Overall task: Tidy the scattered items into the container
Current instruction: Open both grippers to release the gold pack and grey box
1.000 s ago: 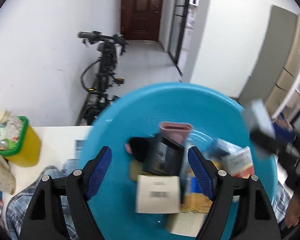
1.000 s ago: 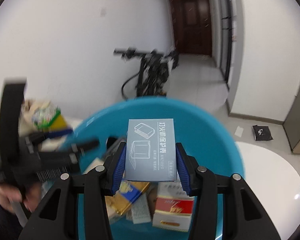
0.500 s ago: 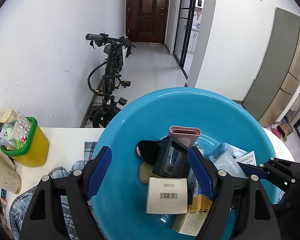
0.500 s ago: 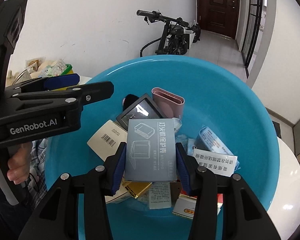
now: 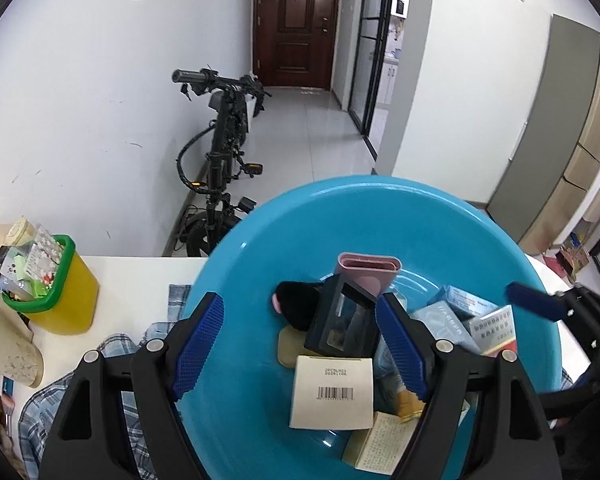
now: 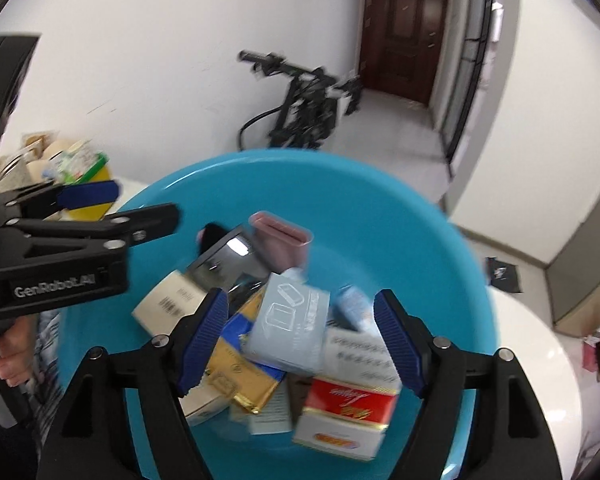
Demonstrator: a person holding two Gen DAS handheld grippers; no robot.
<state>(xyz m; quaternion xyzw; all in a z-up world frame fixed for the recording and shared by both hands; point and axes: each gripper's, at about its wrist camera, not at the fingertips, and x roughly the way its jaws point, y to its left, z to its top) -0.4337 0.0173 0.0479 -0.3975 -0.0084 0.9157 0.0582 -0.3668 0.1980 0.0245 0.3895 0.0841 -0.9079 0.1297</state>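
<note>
A round blue basin holds several boxes. A pale blue-grey box lies on top of the pile, between my right gripper's open fingers and free of them. Around it lie a red and white box, a gold packet, a cream barcode box, a dark framed box and a pink holder. My left gripper is open and empty above the basin's left side.
A yellow bin with a green rim, full of small items, stands on the white table to the left. A checked cloth lies beside the basin. A bicycle leans on the wall behind.
My right gripper has opened and let go of the pale blue-grey box, which now lies on the pile in the basin. My left gripper has stayed open over the basin.
</note>
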